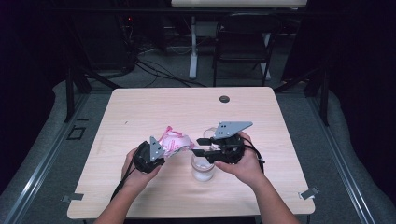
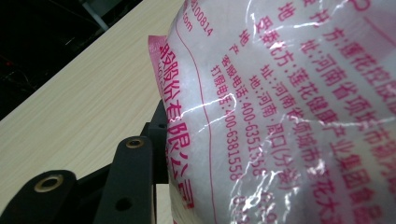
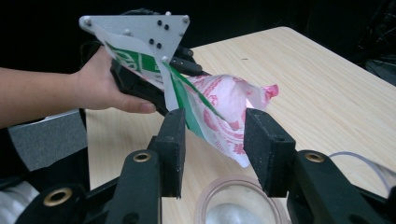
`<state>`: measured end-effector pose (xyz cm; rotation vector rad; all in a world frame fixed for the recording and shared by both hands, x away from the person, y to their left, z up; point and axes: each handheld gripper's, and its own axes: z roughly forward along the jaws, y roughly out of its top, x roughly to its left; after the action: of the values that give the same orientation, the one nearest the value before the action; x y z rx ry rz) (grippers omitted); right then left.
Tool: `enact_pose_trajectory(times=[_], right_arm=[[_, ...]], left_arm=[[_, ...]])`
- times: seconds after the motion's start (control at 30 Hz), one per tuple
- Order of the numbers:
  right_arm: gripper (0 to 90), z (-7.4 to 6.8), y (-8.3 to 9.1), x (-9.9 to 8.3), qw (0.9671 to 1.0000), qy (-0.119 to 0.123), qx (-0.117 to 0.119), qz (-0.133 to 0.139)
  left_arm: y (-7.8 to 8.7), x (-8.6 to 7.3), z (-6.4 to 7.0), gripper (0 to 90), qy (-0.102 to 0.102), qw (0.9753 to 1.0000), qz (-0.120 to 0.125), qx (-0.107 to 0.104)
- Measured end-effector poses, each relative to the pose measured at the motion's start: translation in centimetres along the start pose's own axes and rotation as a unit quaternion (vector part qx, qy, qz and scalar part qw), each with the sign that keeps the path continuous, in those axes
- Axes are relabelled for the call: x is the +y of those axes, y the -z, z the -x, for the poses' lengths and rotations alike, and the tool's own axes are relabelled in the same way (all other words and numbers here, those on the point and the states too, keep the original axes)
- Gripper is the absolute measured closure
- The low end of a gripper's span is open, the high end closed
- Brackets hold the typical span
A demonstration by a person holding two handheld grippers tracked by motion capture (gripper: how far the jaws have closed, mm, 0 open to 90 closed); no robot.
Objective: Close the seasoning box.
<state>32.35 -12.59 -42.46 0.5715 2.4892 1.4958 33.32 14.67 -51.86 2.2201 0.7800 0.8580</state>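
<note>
a: we have the left gripper [image 1: 156,154] pinching the bag [image 1: 175,142] of white granules, lifted clear of the table [image 1: 261,107]. from above, the bag sticks out ahead of the left jaws and tips toward the right gripper [image 1: 201,146].

b: and our right gripper [image 3: 212,149] is spread. in the right gripper view its two pads [image 3: 266,149] stand apart with the bag's [image 3: 224,112] low corner hanging in the gap between them; we cannot tell whether it touches either pad.

a: right below that gap sits the glass cup [image 3: 240,205], its round rim just under the right jaws. from above, the cup [image 1: 203,168] stands between our two hands, some white stuff in its bottom.

b: room to move: wood lies bare ahead of both grippers up to the far edge, and also out past the right hand [image 1: 245,165] to the side edge.

a: the left gripper view adds the close print, pink characters on clear film over white grains [image 2: 289,116], and one black jaw against the bag's edge. the other jaw is hidden behind the bag.

b: the right gripper view gives the green and white side of the bag, and the left hand [image 3: 100,86] around its gripper [image 3: 159,70].
</note>
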Motion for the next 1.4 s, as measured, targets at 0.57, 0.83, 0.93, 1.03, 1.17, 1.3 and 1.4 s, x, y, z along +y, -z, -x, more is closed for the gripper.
enact_pose_trajectory(times=[0.57, 0.83, 0.93, 1.03, 1.17, 1.3, 1.4], right_arm=[[54.5, -0.7, 0.1, -0.1, 0.9999, 0.012, 0.009, 0.001], [52.2, -1.2, -0.8, -0.3, 0.9995, 0.029, 0.007, -0.010], [49.9, -1.4, -1.0, -0.3, 0.9993, 0.035, 0.010, -0.011], [49.9, -1.4, -1.3, -0.4, 0.9992, 0.037, 0.010, -0.014], [49.9, -1.5, -1.6, -0.6, 0.9990, 0.040, 0.006, -0.018], [50.4, -1.5, -1.8, -0.6, 0.9988, 0.044, 0.003, -0.022], [51.0, -1.6, -2.0, -0.7, 0.9988, 0.044, 0.003, -0.023]], left_arm=[[-0.2, 0.3, 0.6, 58.5, -0.017, 0.9998, 0.001, 0.010], [0.0, 0.5, 0.9, 58.5, -0.038, 0.9991, 0.002, 0.021], [0.1, 0.5, 1.0, 58.5, -0.041, 0.9989, 0.005, 0.021], [0.1, 0.5, 1.1, 58.5, -0.045, 0.9987, 0.004, 0.022], [0.1, 0.6, 1.3, 58.6, -0.048, 0.9986, 0.004, 0.020], [0.2, 0.7, 1.5, 58.6, -0.055, 0.9983, 0.004, 0.019], [0.2, 0.7, 1.6, 58.6, -0.059, 0.9981, 0.006, 0.020]])
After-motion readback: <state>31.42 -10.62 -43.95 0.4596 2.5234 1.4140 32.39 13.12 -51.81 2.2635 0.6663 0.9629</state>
